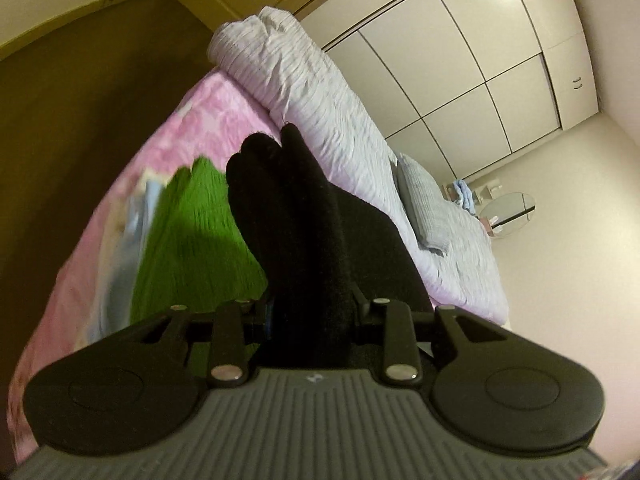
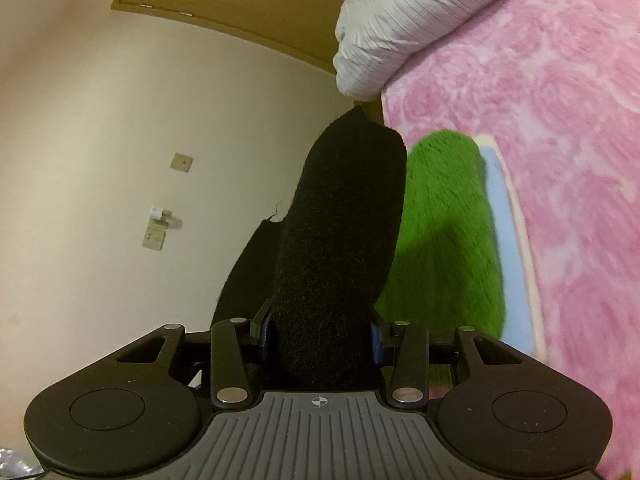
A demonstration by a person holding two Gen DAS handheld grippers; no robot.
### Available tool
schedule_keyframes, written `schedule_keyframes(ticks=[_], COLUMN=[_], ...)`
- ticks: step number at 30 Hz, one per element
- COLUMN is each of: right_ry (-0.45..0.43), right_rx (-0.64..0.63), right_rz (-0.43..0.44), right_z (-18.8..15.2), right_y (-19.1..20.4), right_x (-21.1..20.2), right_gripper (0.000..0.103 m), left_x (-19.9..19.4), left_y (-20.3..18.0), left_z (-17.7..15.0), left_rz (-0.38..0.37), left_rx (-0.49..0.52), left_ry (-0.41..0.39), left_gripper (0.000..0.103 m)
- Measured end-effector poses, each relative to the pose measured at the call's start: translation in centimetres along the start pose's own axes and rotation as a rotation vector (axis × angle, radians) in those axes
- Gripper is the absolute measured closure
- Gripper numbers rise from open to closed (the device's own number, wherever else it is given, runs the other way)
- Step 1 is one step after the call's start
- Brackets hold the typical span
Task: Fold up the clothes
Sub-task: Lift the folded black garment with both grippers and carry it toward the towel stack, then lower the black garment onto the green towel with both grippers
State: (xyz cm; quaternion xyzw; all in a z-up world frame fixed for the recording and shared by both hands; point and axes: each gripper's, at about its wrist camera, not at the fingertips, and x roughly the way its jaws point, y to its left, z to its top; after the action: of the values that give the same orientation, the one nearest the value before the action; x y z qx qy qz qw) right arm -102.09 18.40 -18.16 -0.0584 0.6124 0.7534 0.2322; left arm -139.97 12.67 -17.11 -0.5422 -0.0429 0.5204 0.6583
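At the centre of both wrist views, a black garment [image 1: 304, 216] rises from between each pair of tongs: left tongs [image 1: 312, 312] and right tongs [image 2: 320, 328] both pinch its bunched cloth above the pink bed [image 2: 560, 160]. A green garment [image 2: 444, 240] lies beneath, at centre right. Risks: thick folds may slip from either pinch; the hanging cloth may drag and disturb the green garment; uneven pull would skew any fold.
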Motion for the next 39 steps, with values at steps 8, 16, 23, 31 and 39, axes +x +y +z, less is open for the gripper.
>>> schedule_keyframes(ticks=[8,16,23,31,39], right_ry=[-0.063,-0.06,-0.028,-0.048,0.021], right_rx=[-0.028,-0.044,-0.004,-0.186,-0.492], right_rz=[-0.014,-0.061,-0.183,-0.381,-0.524], right_z=[2.8,2.7,2.2,2.8,-0.8], right_y=[-2.3,-4.1,-7.2,-3.0,3.5], right_x=[4.9,6.3,8.5,6.9,5.8], right_gripper=[0.06,0.06,0.054,0.044,0.045], left_x=[5.0,7.7,9.5,6.5,5.2], left_y=[3.4,5.7,7.5,3.8,-1.9], left_z=[3.0,2.5,1.3,1.9,0.7], left_rz=[-0.012,0.014,0.095,0.246,0.298], left_rx=[0.039,0.053,0.055,0.188,0.515], left_ry=[0.011,0.062,0.071,0.05,0.136], left_gripper=[0.076,0.075,0.073,0.073,0.085])
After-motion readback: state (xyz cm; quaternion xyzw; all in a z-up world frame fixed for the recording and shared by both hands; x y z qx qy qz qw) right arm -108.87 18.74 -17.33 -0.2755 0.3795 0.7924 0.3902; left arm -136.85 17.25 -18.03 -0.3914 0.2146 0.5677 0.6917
